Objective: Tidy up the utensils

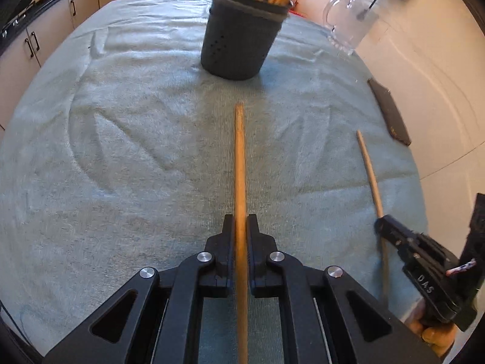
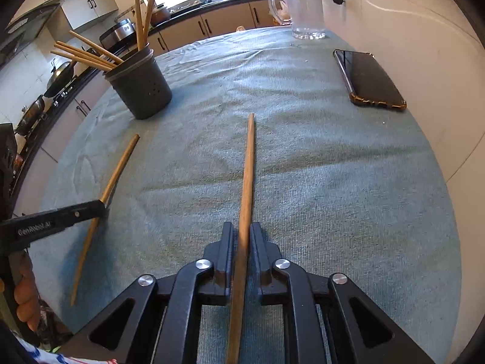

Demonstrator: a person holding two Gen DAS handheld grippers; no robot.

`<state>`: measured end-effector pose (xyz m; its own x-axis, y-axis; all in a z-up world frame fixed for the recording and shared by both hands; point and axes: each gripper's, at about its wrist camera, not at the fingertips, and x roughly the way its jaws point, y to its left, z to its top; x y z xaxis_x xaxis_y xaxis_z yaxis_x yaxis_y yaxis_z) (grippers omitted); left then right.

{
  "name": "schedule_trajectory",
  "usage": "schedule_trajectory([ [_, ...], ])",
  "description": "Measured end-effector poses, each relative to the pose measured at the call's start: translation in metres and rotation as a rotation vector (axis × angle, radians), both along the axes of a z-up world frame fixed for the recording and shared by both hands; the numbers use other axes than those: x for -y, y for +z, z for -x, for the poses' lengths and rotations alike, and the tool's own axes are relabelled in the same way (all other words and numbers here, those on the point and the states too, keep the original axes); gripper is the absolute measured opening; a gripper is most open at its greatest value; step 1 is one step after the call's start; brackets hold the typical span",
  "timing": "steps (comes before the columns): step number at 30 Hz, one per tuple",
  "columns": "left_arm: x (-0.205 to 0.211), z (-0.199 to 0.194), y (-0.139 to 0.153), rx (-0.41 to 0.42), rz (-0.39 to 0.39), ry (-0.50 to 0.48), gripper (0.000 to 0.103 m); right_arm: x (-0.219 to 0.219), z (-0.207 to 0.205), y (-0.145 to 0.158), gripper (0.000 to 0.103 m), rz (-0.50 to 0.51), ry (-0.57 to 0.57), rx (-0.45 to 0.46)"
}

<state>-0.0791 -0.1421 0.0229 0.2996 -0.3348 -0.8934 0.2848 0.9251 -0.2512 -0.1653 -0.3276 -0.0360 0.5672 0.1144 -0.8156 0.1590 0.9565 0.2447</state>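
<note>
Chopsticks, loose ones: list them for me, please.

– Two on my screens. Item one: first wooden chopstick (image 1: 239,151), long, tan, round. It lies on the pale teal towelling cloth (image 1: 121,151) that covers the tabletop, pointing towards the holder. My left claw (image 1: 241,218) is clenched on it, both pads tight against its sides.

– Item two?

– Second wooden chopstick (image 2: 249,163), same make, to the right of the first and well apart from it, also on the cloth. It runs between the fingers of my right claw (image 2: 241,226). The fingers stand close on either side, but I cannot tell whether they press on it or merely flank it.

– Holder?

– Dark grey round utensil holder (image 2: 142,91), perforated wall, upright on the cloth at the far side, ahead of both claws. Contents: a bundle of matching wooden chopsticks (image 2: 88,53), some upright, some leaning out over the rim.

– Other stock on the tabletop?

– Black smartphone in an amber-edged case (image 2: 368,77), screen up, at the right edge of the cloth. Clear glass mug with a handle (image 2: 304,9), upright at the far right corner, near the white wall.

– Anything of the person?

– Fingers (image 2: 25,300) wrapped round the left claw's grip, at the picture's edge.
</note>
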Motion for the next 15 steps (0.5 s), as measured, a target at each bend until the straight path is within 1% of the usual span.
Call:
schedule_trajectory([
  [1, -0.002, -0.001, 0.003, 0.009, 0.002, -0.002, 0.009, 0.001, -0.002, 0.001, 0.018, -0.006, 0.007, -0.006],
  [3, -0.002, -0.006, 0.009, 0.035, -0.008, -0.003, 0.015, 0.003, -0.007, 0.001, 0.019, -0.019, 0.012, -0.018],
  [4, -0.001, -0.009, 0.011, 0.047, -0.016, -0.005, 0.020, 0.003, -0.012, 0.002, 0.019, -0.014, 0.016, -0.027],
  [5, 0.002, -0.013, 0.013, 0.058, -0.024, -0.012, 0.023, 0.003, -0.014, 0.002, 0.019, -0.006, 0.018, -0.030],
  [9, 0.014, -0.036, 0.010, 0.087, -0.073, -0.045, 0.023, 0.004, -0.035, 0.002, 0.019, 0.042, 0.036, -0.060],
  [12, 0.016, -0.053, 0.003, 0.066, -0.073, -0.043, 0.023, 0.008, -0.053, 0.001, 0.019, 0.053, 0.038, -0.078],
  [15, 0.019, -0.066, -0.002, 0.055, -0.056, -0.043, 0.023, 0.009, -0.070, 0.002, 0.019, 0.085, 0.044, -0.085],
])
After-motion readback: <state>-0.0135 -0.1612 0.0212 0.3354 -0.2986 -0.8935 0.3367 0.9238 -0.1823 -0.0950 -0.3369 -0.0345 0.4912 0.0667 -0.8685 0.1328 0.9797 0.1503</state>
